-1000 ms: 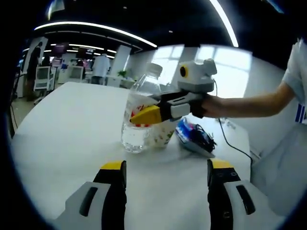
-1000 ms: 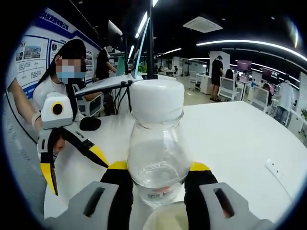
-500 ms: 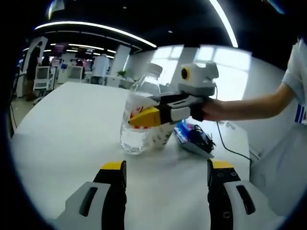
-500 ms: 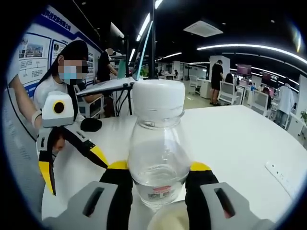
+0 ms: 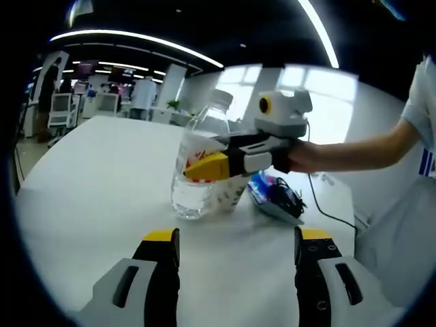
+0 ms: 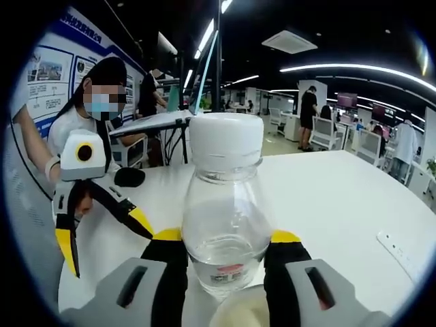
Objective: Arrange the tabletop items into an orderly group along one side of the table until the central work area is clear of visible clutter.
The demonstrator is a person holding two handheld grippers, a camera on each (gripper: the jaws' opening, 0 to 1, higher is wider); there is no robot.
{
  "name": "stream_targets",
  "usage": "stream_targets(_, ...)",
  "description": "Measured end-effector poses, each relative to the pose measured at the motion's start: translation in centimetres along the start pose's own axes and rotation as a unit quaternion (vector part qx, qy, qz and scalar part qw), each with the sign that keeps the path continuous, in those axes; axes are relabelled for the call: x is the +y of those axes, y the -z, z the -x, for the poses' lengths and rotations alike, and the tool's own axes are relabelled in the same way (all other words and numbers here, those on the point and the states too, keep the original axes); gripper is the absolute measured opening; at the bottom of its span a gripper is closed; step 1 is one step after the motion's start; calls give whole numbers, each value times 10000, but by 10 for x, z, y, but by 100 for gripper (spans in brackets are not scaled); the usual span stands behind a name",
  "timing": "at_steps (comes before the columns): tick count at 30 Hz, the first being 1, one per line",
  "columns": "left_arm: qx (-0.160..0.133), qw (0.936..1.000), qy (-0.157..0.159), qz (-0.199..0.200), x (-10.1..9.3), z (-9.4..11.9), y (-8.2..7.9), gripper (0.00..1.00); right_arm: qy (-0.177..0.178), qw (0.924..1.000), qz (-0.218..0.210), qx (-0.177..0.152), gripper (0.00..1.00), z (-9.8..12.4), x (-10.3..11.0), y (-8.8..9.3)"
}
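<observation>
White tabletop spreads across the middle of the left gripper view, with an office of desks and ceiling light strips behind it at the upper left. Near the centre of that view a clear plastic bottle with a white cap stands on the table, a little water in its base. The right gripper comes in from the right, held by a hand, its yellow-tipped jaws clamped on the bottle's body. A printed paper cup stands just behind the bottle, touching or nearly so. Right of the cup lies a blue packet with a black cable.

At the bottom of this view the left gripper has its jaws wide apart, with nothing between them.

From the right gripper view, the bottle sits low in the centre between the jaws, and the left gripper appears at the left, open.
</observation>
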State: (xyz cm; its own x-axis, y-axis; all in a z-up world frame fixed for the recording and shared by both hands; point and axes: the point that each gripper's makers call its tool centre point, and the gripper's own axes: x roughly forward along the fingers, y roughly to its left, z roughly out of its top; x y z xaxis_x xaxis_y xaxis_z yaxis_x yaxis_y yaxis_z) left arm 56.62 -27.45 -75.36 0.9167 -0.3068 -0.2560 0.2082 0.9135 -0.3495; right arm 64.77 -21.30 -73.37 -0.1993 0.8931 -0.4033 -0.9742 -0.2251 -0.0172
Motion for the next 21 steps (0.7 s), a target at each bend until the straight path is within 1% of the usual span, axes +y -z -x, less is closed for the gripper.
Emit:
stream_targets(6, -23, 10000, -7, 12, 0, -1, -1, 65, -1, 10000, -24, 3, 41, 0, 1, -1)
stream_targets(7, -14, 10000, -11, 2, 0, -1, 0, 65, 20, 10000, 64, 54, 41, -1, -1, 1)
stream_targets(8, -11, 10000, -11, 6, 0, 0, 0, 65, -10, 10000, 86, 26, 43, -1, 1, 0)
stream_targets(10, -11, 10000, -9, 7, 0, 0, 1, 65, -32, 9999, 104, 79, 50, -2, 2, 3)
stream_targets(11, -12, 10000, -11, 7, 0, 0, 1, 65, -86, 10000, 28, 10, 54, -3, 4, 2)
stream_targets(12, -14, 10000, -13, 18, 0, 0, 1, 65, -38, 10000, 9, -12, 57, -3, 3, 1)
stream_targets(13, -13, 10000, -18, 18, 0, 0, 1, 65, 2, 10000, 66, 45, 59, -3, 2, 2)
stream_targets(14, -23, 10000, -21, 19, 0, 0, 1, 65, -3, 9999, 161, -45, 61, -3, 3, -2)
stream_targets(15, -15, 10000, -21, 25, 0, 0, 1, 65, 12, 9998, 209, -11, 63, -3, 3, -2)
stream_targets(21, -15, 10000, -9, -13, 0, 0, -2, 66, -56, 9998, 205, 8, 68, -2, 3, -4)
